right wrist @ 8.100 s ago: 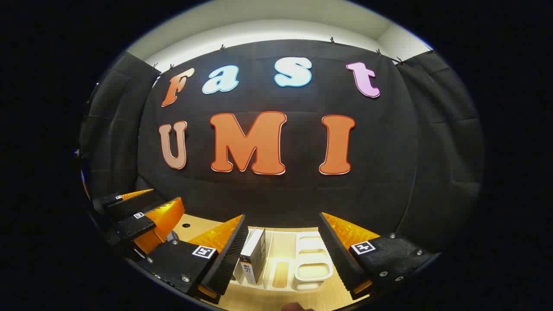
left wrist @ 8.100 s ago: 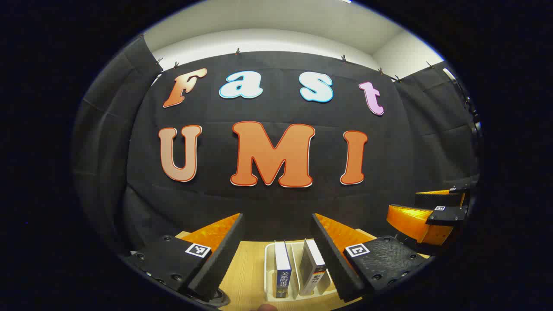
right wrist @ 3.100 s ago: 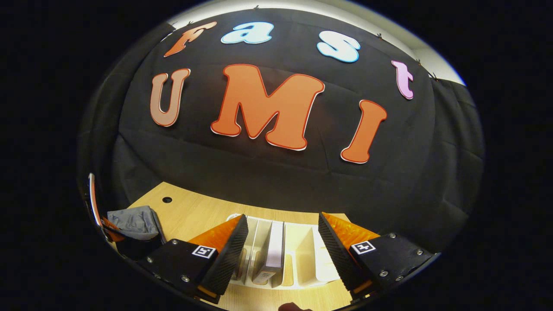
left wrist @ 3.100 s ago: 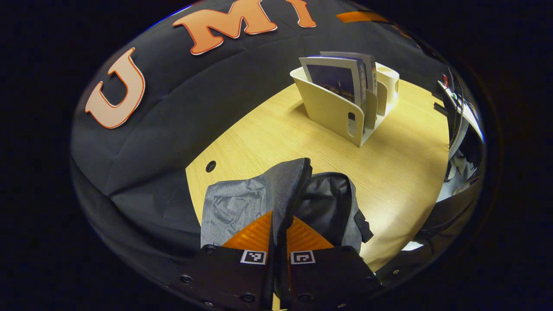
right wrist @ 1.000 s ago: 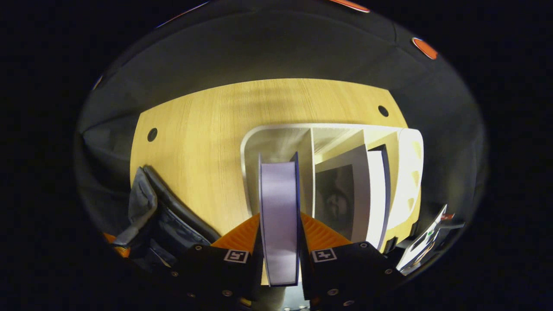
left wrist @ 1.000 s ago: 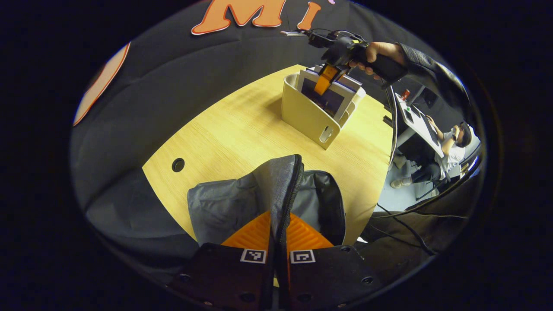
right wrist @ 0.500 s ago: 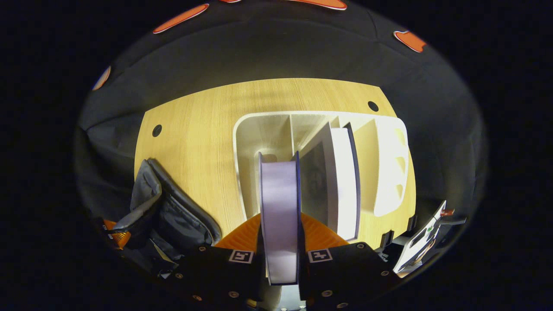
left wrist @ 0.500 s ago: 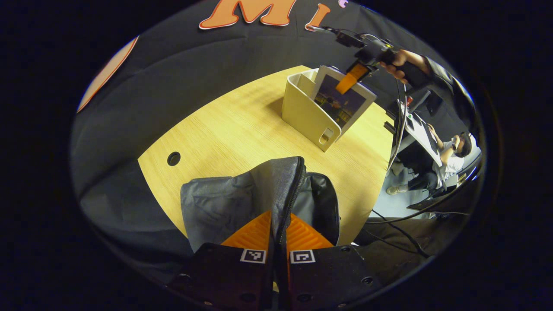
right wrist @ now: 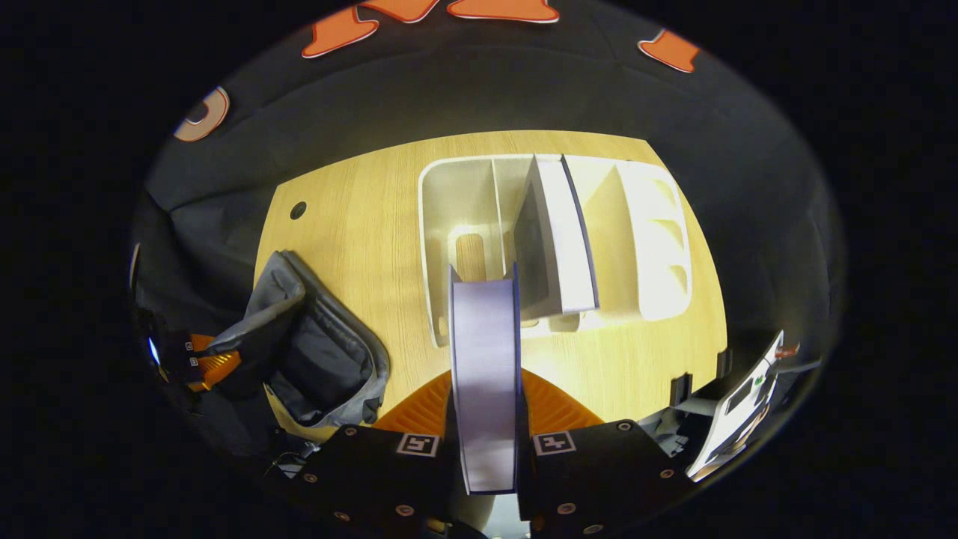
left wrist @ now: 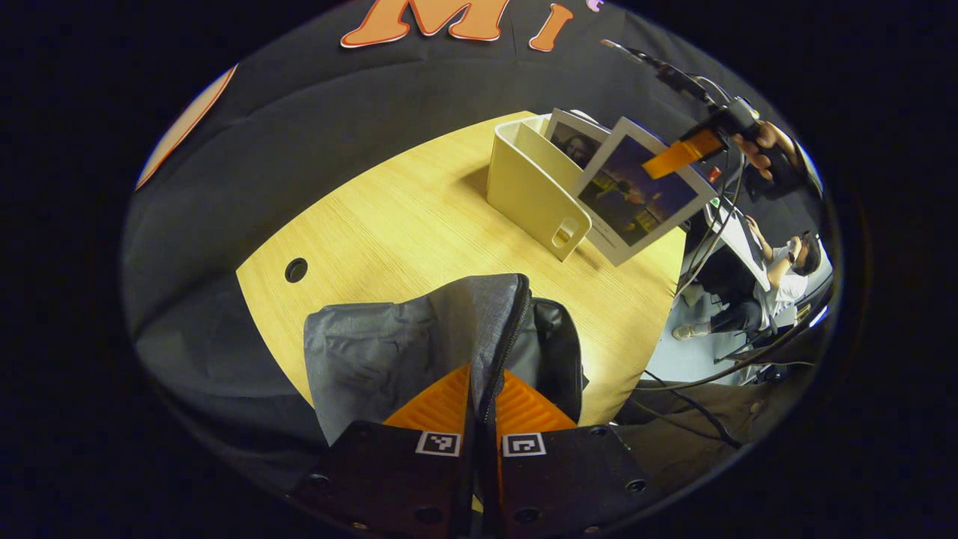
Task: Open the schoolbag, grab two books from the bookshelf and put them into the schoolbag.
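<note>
Pale wood is showing across the desk (right wrist: 359, 224), and everything sits on it: the grey fabric schoolbag (left wrist: 389, 352) near the front edge, the cream plastic bookshelf (right wrist: 658, 224) well apart from it toward the back.

The schoolbag is standing with its mouth gaping upward, dark lining showing. It looks soft and floppy, likely to slump shut if released, so its zipped rim seems the sensible place to hold. The left gripper (left wrist: 481, 408) is pinching that rim, jaws all but closed on the cloth.

The first book (right wrist: 485, 374) is hanging in the air, clear of the bookshelf and just beside it, above the desk. It looks stiff, light and smooth-covered, so a firm squeeze near one corner should carry it, though it may swing. The right gripper (right wrist: 485, 408) is clamping it across its thickness, both fingers flat on the covers. In the left gripper view its cover (left wrist: 636, 198) is tilting diagonally, lower corner aiming toward the desk.

A second book (right wrist: 557, 239) is leaning in a middle slot.
</note>
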Demonstrator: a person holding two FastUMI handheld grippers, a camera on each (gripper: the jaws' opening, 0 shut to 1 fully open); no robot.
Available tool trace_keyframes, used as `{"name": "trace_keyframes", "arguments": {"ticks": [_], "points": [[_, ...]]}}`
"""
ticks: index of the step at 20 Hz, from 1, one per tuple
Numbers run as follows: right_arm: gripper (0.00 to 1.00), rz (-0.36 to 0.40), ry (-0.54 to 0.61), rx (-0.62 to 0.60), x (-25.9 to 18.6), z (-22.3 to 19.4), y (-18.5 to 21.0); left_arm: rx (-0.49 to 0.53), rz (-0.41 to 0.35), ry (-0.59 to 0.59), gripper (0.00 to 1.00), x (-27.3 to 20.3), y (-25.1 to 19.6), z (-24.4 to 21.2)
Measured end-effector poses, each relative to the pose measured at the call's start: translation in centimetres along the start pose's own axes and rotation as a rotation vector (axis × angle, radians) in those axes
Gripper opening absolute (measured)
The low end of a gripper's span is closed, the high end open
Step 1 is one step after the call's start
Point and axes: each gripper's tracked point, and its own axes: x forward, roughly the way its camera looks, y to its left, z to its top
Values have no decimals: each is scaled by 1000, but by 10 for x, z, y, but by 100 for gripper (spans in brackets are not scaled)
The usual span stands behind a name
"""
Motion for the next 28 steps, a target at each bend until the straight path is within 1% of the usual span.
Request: {"name": "trace_keyframes", "arguments": {"ticks": [3,11,13,17,20,24,28], "points": [[30,51,-19,39,-10,-20,4,4,13,7,6,1,-1,2],[30,143,-57,130,-34,-64,-1,4,39,30,6,1,-1,4],[30,185,-53,148,-37,-78,8,5,44,33,6,0,-2,5],[30,295,-48,219,-35,-94,30,16,58,28,6,-2,-4,4],[30,391,-68,271,-39,-91,54,24,78,21,6,-7,0,4],[29,506,-132,343,-44,-69,75,37,106,5,6,-17,2,9],[29,615,-128,378,-39,-63,103,20,125,-14,5,-25,7,12]]}}
